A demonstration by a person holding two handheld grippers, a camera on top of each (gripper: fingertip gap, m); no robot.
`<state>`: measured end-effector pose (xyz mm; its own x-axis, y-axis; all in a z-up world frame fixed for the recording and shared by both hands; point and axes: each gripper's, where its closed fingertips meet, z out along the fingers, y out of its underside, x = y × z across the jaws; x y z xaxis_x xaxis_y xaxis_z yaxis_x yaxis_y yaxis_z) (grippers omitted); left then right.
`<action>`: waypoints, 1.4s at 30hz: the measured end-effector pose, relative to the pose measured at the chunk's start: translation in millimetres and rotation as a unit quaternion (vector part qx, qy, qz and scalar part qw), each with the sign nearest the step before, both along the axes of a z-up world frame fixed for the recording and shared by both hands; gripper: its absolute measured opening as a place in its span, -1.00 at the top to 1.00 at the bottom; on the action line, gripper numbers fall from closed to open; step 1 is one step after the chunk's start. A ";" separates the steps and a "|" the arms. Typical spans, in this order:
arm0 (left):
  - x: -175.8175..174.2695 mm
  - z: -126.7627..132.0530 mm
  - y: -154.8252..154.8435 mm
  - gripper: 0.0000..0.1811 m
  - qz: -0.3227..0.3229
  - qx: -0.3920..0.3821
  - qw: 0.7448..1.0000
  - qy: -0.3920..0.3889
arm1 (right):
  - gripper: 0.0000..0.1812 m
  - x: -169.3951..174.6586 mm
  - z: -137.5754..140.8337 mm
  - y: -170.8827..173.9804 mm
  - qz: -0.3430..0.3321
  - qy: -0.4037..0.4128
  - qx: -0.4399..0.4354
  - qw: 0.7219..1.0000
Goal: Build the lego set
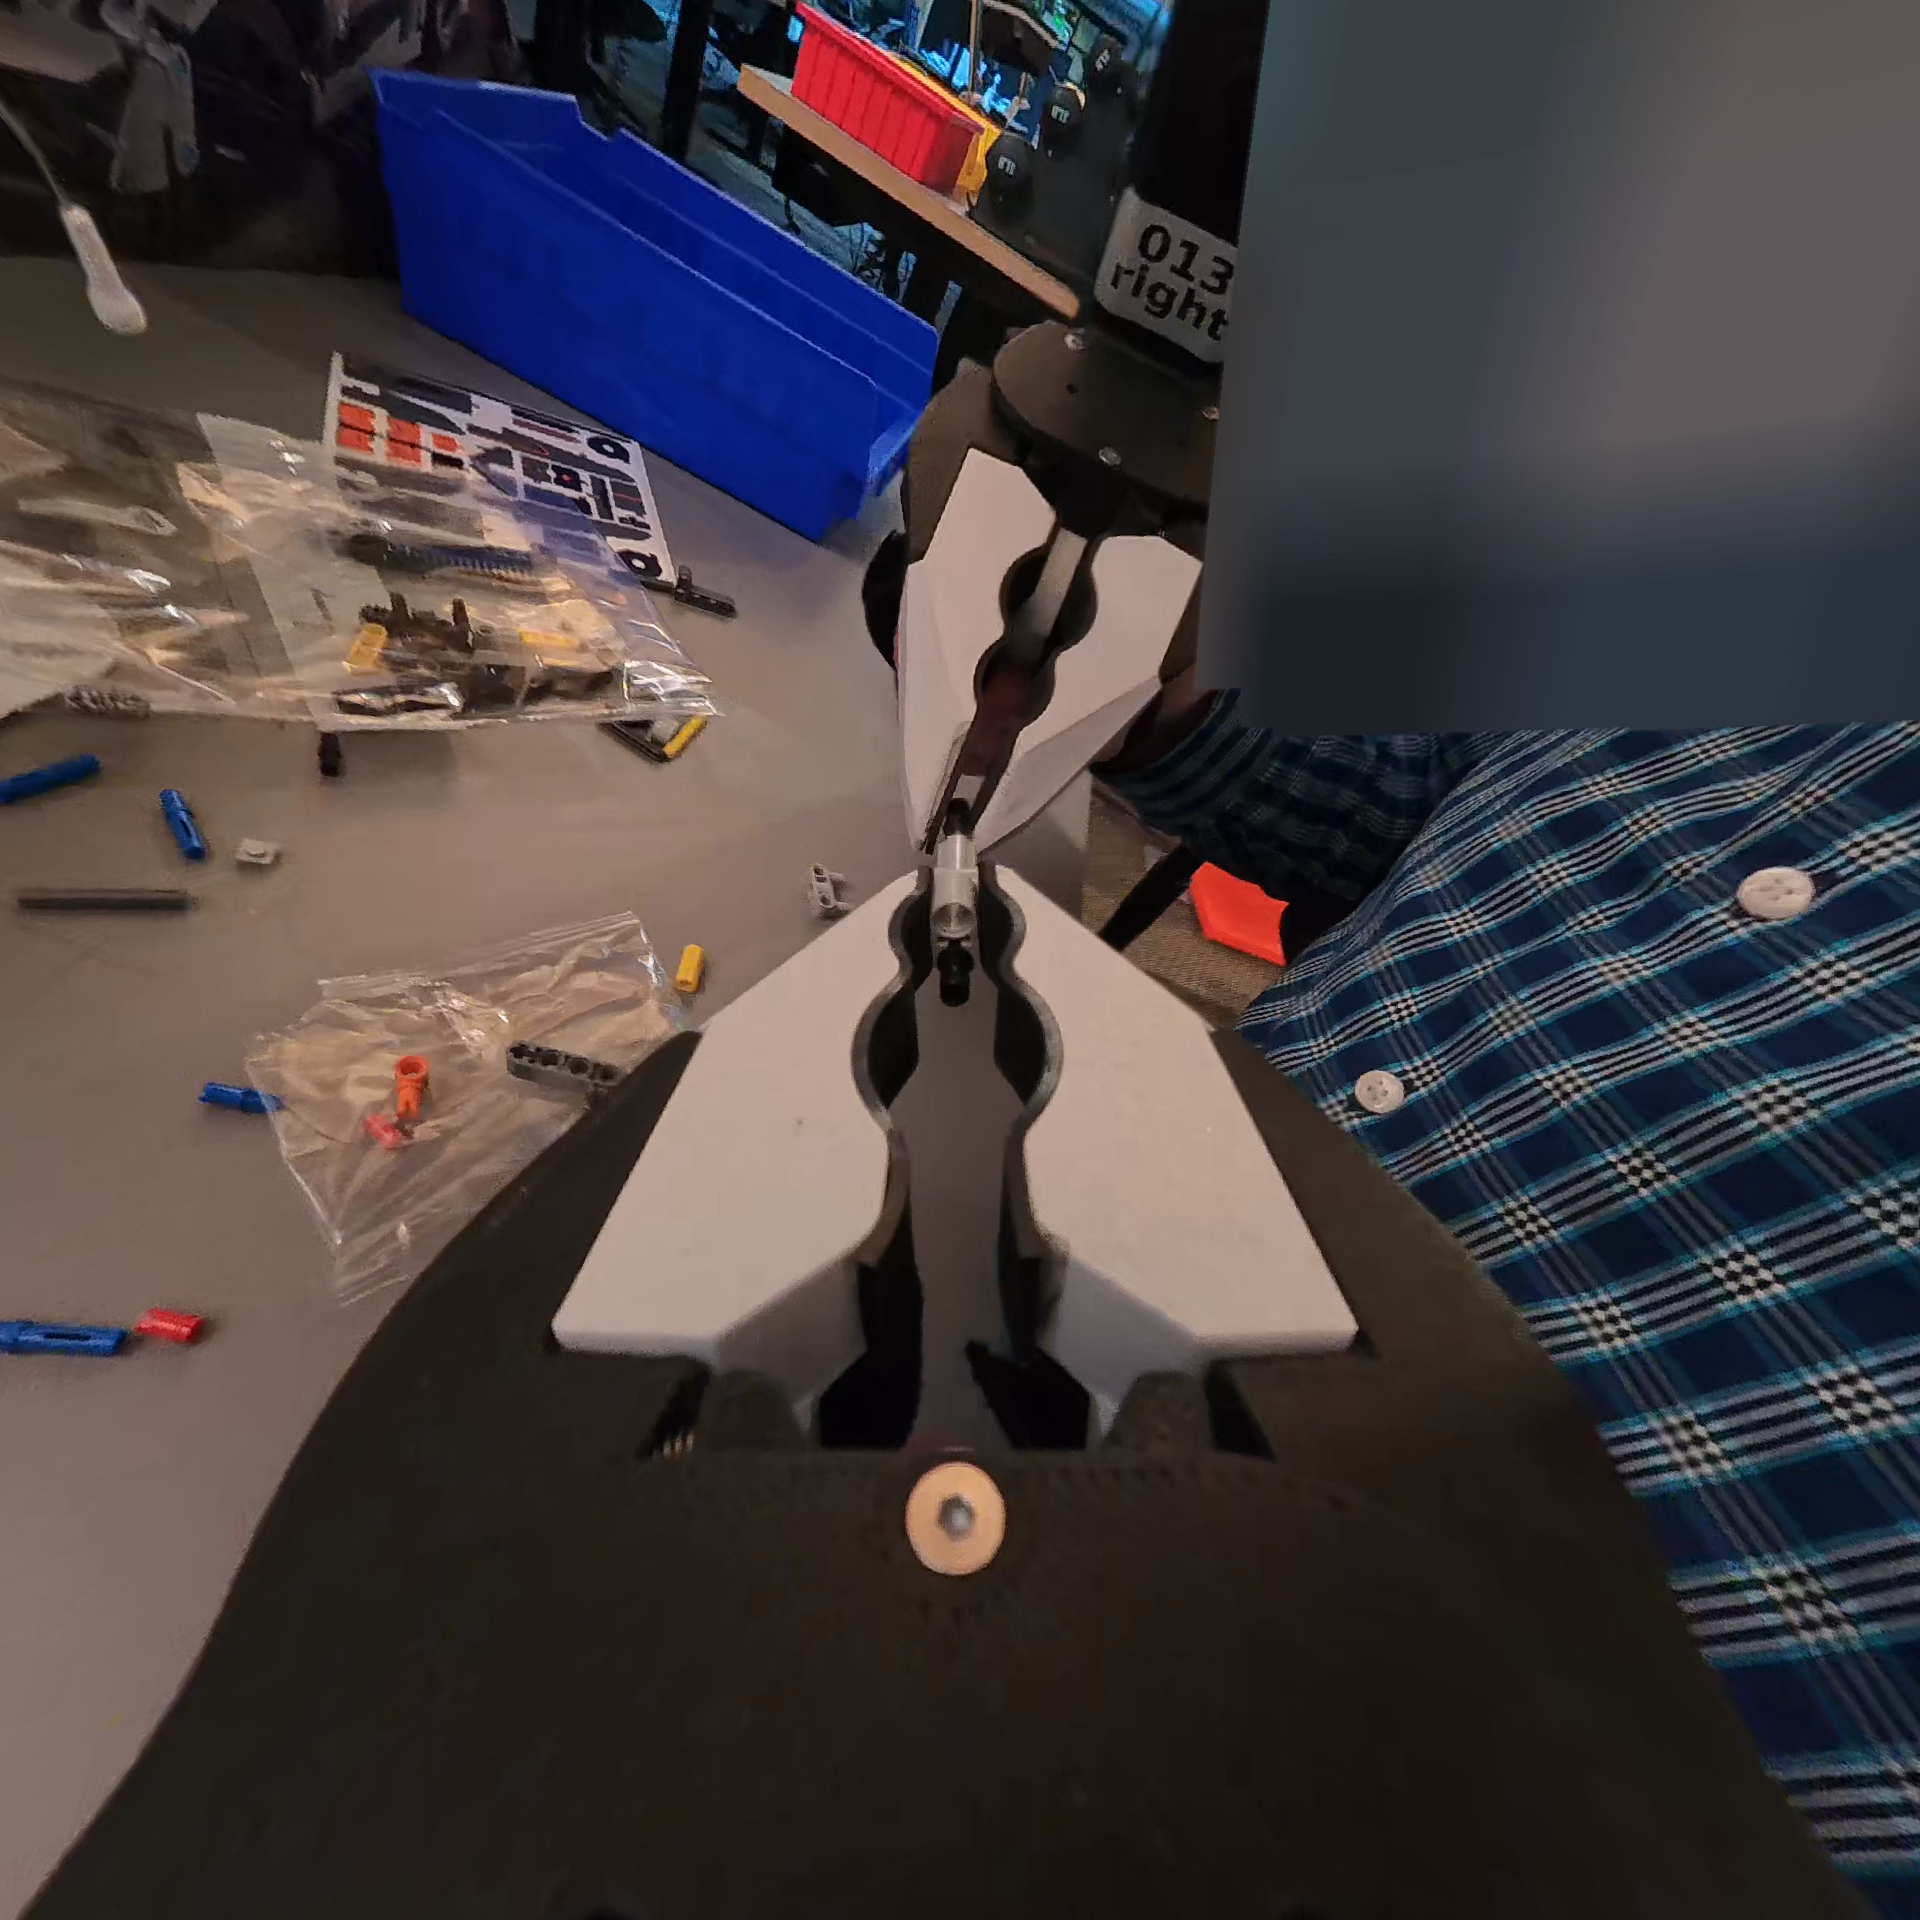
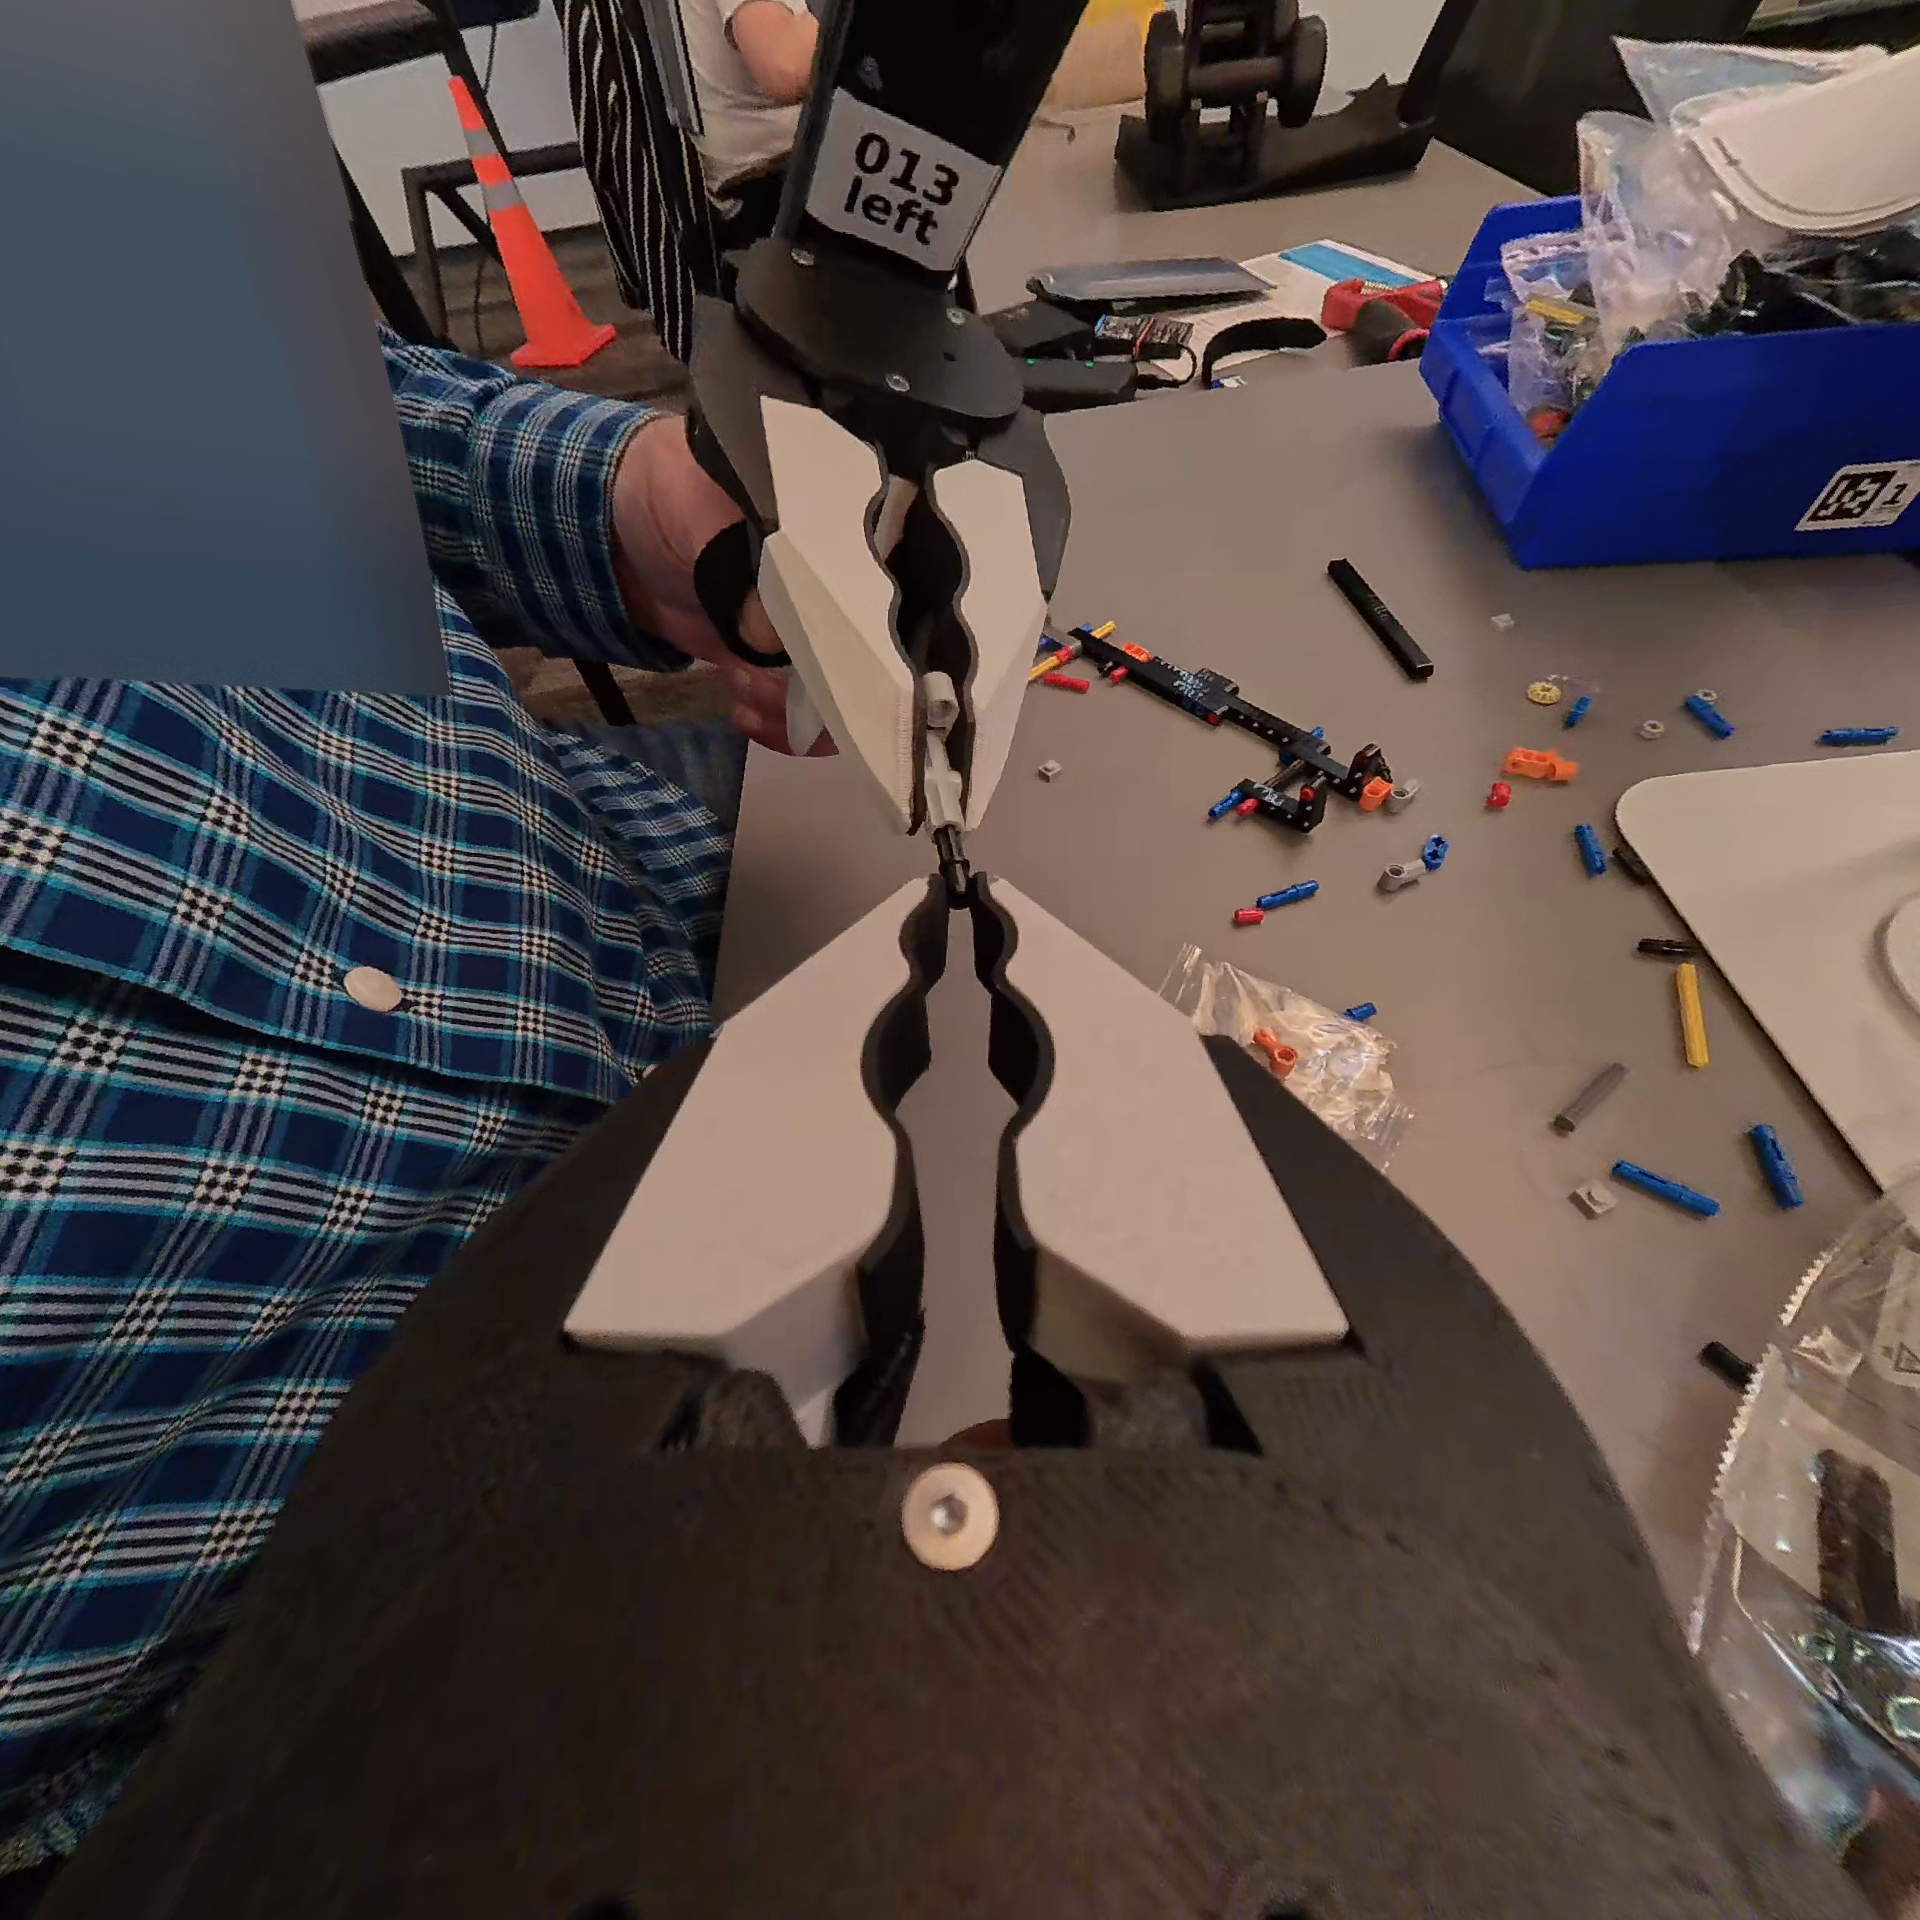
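Lego connector (image 1: 954,902) sits clamped in my left gripper (image 1: 951,883); right gripper (image 2: 956,883) pinches the black pin (image 2: 950,847); I'd push straight, aligned.

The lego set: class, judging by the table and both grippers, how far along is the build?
Early. Done: one black beam assembly with coloured pins lies on the table. In hand: the left gripper holds a light grey connector, and the right gripper pinches a black pin at its end. Left: loose blue pins, unopened bags and the sticker sheet.
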<state>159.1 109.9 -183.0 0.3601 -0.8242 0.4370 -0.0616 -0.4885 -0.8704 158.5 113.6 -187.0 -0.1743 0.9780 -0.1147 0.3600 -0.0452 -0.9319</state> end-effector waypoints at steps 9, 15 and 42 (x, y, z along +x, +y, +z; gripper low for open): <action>1.5 7.7 -2.3 0.95 0.008 0.101 0.993 0.058 | 0.96 2.5 14.7 -2.8 0.006 0.060 -0.087 0.994; 5.7 15.1 -7.8 0.95 0.004 0.125 0.991 0.050 | 0.96 6.6 22.4 -9.0 0.017 0.096 -0.110 0.989; 15.2 12.9 -30.1 0.95 -0.014 0.101 0.995 0.022 | 0.98 14.7 16.6 -31.8 0.035 0.111 -0.098 0.988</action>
<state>174.3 79.8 -170.1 0.3515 -0.9032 0.2463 -0.1119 -0.3017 -0.9468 173.2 81.8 -170.4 -0.2836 0.9253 -0.2518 0.1558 -0.2147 -0.9642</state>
